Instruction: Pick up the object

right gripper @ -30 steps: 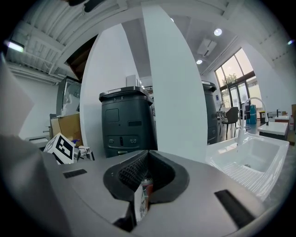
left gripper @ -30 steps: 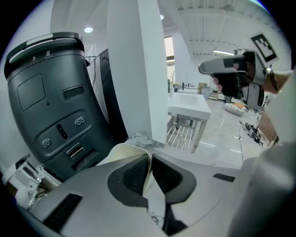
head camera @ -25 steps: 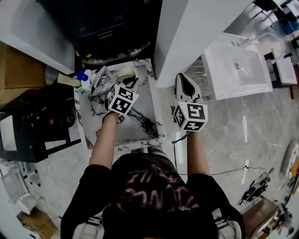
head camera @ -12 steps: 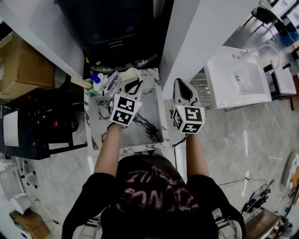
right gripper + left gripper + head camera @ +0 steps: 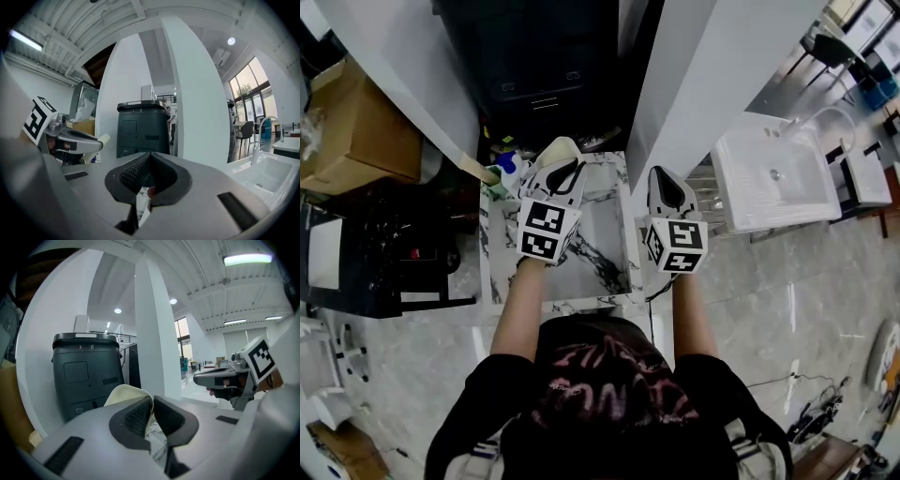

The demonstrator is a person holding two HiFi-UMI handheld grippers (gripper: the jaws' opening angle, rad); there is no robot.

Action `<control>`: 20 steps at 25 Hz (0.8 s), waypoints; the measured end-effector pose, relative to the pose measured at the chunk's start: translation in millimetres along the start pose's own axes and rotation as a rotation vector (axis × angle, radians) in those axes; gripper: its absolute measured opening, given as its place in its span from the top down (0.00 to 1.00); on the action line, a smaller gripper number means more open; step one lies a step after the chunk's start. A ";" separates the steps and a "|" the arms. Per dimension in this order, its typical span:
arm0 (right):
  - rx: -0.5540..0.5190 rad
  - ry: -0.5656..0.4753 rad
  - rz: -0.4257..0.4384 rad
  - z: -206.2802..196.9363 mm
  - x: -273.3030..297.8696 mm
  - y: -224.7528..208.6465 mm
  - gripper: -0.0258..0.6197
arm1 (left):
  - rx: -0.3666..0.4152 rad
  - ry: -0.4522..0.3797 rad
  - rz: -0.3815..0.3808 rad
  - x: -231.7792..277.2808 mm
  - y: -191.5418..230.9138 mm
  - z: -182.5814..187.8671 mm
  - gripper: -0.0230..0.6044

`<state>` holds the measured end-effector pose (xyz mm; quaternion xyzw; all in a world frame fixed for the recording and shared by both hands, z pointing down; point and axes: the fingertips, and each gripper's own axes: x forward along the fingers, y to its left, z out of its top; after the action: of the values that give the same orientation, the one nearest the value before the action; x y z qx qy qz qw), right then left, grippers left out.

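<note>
A thin cream-coloured object (image 5: 556, 148) sticks up from between the jaws of my left gripper (image 5: 565, 169), over the far end of the marble table (image 5: 605, 234). In the left gripper view the same cream object (image 5: 123, 394) sits pinched between the dark pads, and my left gripper (image 5: 152, 403) is shut on it. Beside the table's right edge my right gripper (image 5: 668, 180) hangs with its jaws together. In its own view my right gripper (image 5: 150, 161) holds nothing. Both grippers point toward the black bin (image 5: 548, 56).
A blue-capped bottle (image 5: 508, 161) stands at the table's far left corner. A white pillar (image 5: 703, 75) rises to the right of the bin, with a white sink (image 5: 769, 178) beyond it. A cardboard box (image 5: 356, 131) and dark shelving (image 5: 384, 253) are on the left.
My left gripper has carried the cream object toward the table's far edge. The silvery bag seen beside it earlier no longer shows. The right gripper stays beside the table.
</note>
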<state>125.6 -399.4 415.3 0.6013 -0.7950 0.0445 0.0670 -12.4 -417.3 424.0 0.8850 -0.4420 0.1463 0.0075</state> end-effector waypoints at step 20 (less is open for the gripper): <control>-0.059 -0.048 0.000 28.2 -4.5 14.3 0.94 | -0.029 -0.138 0.113 -57.2 32.8 47.9 0.90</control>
<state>111.5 -395.5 386.9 0.6000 -0.7973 0.0069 0.0657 -58.4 -399.5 359.2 0.8663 -0.4929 0.0785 -0.0183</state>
